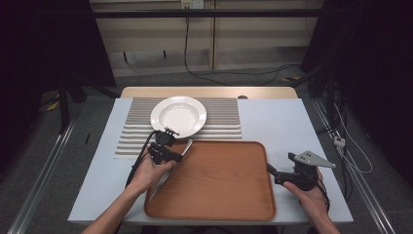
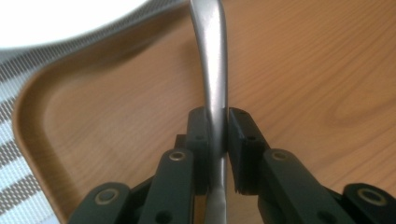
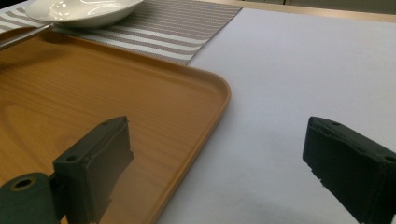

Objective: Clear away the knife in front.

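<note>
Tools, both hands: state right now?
Left tool: closed on the metal utensil handle, over the wooden tray.
Right tool: open, holding nothing, straddling the tray's right edge.

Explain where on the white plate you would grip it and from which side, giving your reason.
Grip the white plate by its broad rim at the near right edge, coming low from the tray side. The rim lifts off the striped mat there, giving a jaw room underneath.
</note>
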### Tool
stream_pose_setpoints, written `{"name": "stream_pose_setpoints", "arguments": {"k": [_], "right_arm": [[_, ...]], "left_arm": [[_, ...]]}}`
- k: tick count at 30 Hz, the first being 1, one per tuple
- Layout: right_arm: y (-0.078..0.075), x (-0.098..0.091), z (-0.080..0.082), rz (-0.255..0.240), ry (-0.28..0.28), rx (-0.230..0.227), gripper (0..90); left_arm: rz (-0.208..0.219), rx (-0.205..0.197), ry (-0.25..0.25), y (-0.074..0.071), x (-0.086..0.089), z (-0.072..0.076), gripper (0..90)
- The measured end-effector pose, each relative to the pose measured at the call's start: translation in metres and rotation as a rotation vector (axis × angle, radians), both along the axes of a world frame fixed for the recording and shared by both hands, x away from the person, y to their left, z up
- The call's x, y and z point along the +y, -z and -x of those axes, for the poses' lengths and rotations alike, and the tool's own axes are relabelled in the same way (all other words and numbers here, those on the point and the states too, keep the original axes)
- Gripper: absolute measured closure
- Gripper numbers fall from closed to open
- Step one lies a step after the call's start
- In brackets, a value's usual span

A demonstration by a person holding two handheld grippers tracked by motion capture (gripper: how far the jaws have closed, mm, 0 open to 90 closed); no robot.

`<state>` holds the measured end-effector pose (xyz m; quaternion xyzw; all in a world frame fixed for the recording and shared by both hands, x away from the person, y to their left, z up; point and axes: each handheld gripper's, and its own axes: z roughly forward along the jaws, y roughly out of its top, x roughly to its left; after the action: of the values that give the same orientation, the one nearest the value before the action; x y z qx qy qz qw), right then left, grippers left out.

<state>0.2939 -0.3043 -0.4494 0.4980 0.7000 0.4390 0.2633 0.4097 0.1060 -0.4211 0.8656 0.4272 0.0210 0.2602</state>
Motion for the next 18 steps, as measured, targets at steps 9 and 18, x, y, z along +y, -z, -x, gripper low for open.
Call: {"name": "stream_pose_setpoints", "arguments": {"k": [9, 18], "right_arm": [[0.000, 0.001, 0.000, 0.001, -0.006, 0.002, 7.5], [0.000, 0.001, 0.000, 0.003, -0.007, 0.001, 7.6]], "left_arm": [[-0.024, 0.019, -0.022, 0.010, 0.004, 0.005, 79.6], [-0.016, -0.016, -0.022, 0.012, 0.006, 0.010, 79.1]]}}
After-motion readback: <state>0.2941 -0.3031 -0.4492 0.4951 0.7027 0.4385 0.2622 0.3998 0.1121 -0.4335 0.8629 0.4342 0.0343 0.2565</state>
